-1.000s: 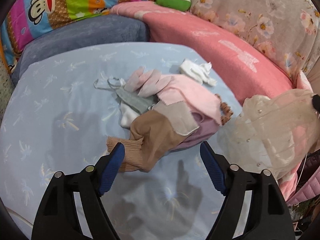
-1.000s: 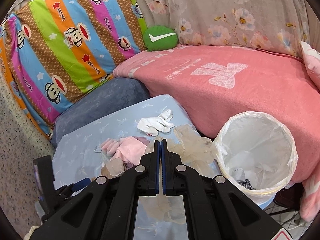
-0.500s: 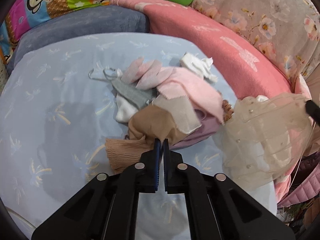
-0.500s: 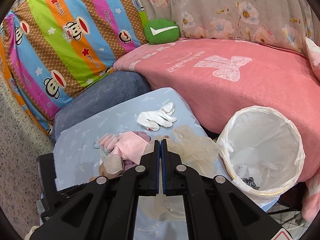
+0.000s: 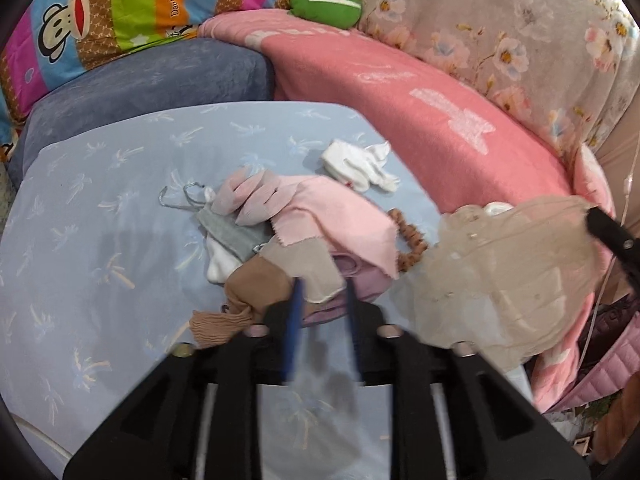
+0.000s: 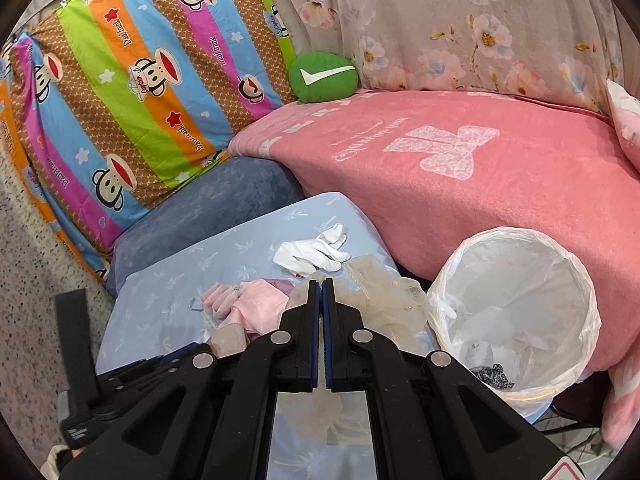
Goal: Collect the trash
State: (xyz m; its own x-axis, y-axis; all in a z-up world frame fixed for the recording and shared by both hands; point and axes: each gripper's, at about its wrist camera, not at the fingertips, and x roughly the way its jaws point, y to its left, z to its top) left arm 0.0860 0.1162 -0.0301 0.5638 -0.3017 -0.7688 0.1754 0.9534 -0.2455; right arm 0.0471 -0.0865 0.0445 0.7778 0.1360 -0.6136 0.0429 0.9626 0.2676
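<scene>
A heap of cloth scraps (image 5: 320, 224) in pink, grey and brown lies on the light blue table (image 5: 100, 220). A white glove (image 5: 356, 164) lies behind it. My left gripper (image 5: 322, 292) is partly open at the near edge of the heap, blurred, over the brown piece (image 5: 256, 292). My right gripper (image 6: 321, 284) is shut on a sheer beige mesh cloth (image 6: 384, 292), held in the air beside the table; the cloth also shows in the left wrist view (image 5: 500, 276). A white-lined trash bin (image 6: 516, 308) stands to the right.
A pink blanket (image 6: 480, 168) covers the sofa behind the table. A blue cushion (image 5: 140, 88), a striped monkey-print cushion (image 6: 140, 80) and a green pillow (image 6: 323, 78) are at the back. A wire clip (image 5: 180, 196) lies left of the heap.
My left gripper shut half a second ago and has now partly opened, moving up to the heap's near edge. My right gripper has kept its hold on the mesh cloth, closer to the bin.
</scene>
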